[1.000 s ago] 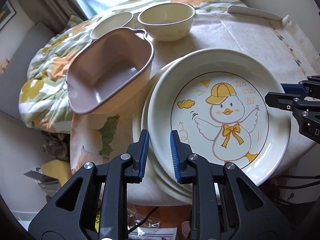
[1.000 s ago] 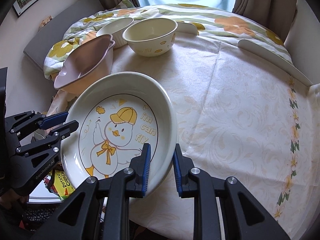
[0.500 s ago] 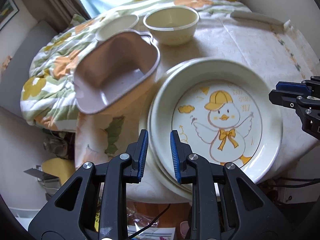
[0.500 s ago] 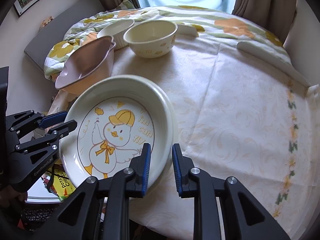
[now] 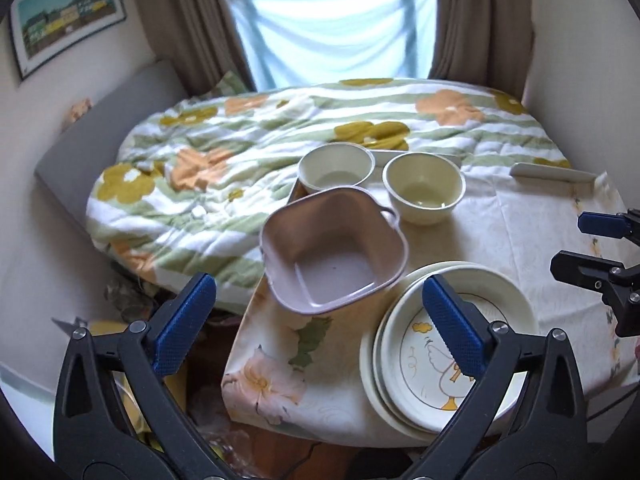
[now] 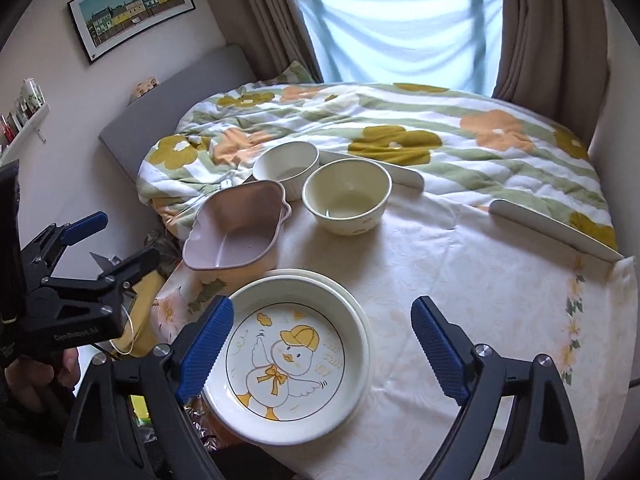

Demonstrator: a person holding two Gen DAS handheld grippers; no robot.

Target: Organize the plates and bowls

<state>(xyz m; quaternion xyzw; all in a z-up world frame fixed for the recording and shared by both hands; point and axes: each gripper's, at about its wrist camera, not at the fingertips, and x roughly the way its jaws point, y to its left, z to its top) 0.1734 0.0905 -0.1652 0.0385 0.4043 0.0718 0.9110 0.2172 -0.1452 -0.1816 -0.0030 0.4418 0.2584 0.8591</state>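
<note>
Black left claw [image 6: 102,240] reads "CenRobot.AI"; duck plate [image 6: 298,354] lettering blurred.

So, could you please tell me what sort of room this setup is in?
Probably a bedroom or small living space in a home: a bed with a floral quilt sits behind the cloth-covered table, brown curtains flank a window, and a framed picture hangs on the wall.

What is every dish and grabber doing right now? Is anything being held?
Left gripper: open, holding nothing.
Right gripper: open, holding nothing.
Duck plate: stacked on another plate, upright, not held.
Pink square bowl: upright, empty.
Cream bowl: upright, empty.
White bowl: upright, behind the pink one.
</note>
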